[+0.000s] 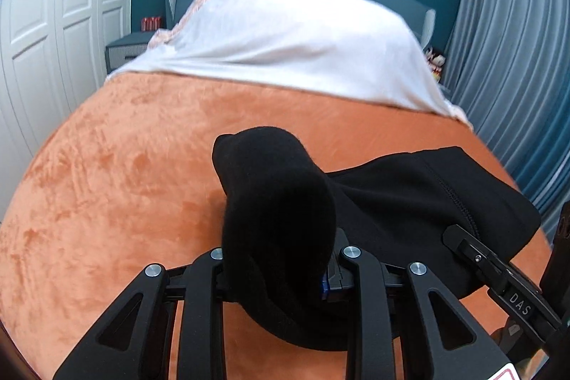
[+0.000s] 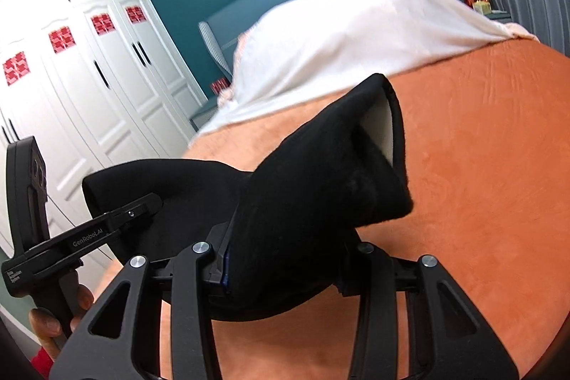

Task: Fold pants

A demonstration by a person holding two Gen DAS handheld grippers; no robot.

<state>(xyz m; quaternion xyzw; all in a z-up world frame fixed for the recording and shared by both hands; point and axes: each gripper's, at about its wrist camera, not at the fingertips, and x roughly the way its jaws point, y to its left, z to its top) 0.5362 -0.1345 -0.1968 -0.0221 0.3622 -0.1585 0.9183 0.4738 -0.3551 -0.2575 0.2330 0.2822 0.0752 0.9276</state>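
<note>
- White wardrobe (image 1: 64,6), far left, beside the bed.
- Left gripper (image 1: 279,264): clamped on a bunched end of the black pants (image 1: 409,202).
- Pants: held over the orange blanket (image 1: 124,166), strung between both grippers.
- Right gripper (image 2: 285,259): clamped on the other end.
- White sheet (image 1: 285,41) beyond; grey curtain (image 1: 516,41) far right.

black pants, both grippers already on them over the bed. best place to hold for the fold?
Keep the pants by the two bunched ends, one per gripper, coming from the bed's near edge. The left gripper and right gripper each clamp a thick wad, and the cloth spans between them above the orange blanket, so it should lay down flat.
</note>
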